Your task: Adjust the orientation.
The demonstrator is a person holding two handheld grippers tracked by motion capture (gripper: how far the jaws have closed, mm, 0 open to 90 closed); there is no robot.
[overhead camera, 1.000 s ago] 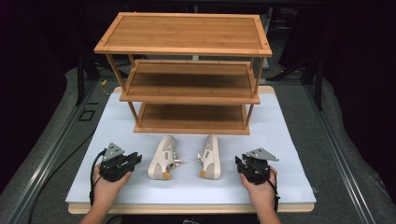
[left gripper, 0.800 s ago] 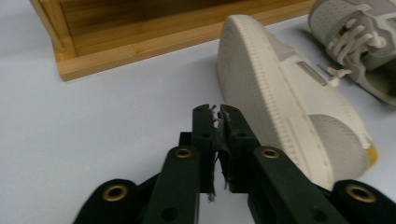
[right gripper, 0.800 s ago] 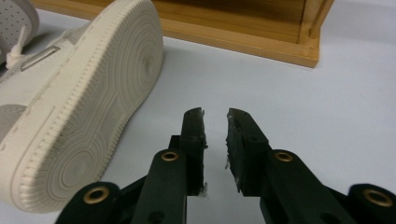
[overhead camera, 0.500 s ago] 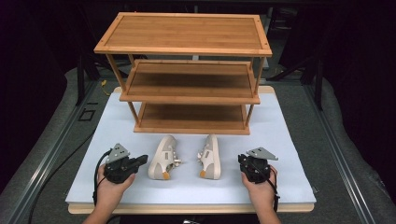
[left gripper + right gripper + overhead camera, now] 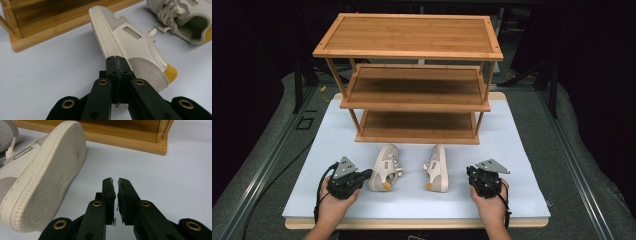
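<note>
Two cream shoes with yellow heel tabs lie on the white board [image 5: 522, 150] in front of a three-tier bamboo shelf [image 5: 412, 75]. The left shoe [image 5: 384, 167] [image 5: 130, 37] is tipped on its side. The right shoe [image 5: 437, 167] [image 5: 42, 177] also lies on its side, its sole facing my right gripper. My left gripper [image 5: 368, 173] [image 5: 117, 59] is shut and empty, with its tips right at the left shoe's sole near the heel. To the right of the right shoe, my right gripper [image 5: 472, 174] [image 5: 115, 181] is shut on nothing, above bare board.
The shelf's bottom tier [image 5: 140, 140] stands just beyond both shoes, with a corner post [image 5: 165, 130] ahead of the right gripper. The right shoe [image 5: 182, 20] lies past the left one, its opening showing. Dark floor and metal rails [image 5: 267, 165] surround the board.
My left gripper has edged a little to the right, up to the left shoe's heel. The right gripper and both shoes have stayed put.
</note>
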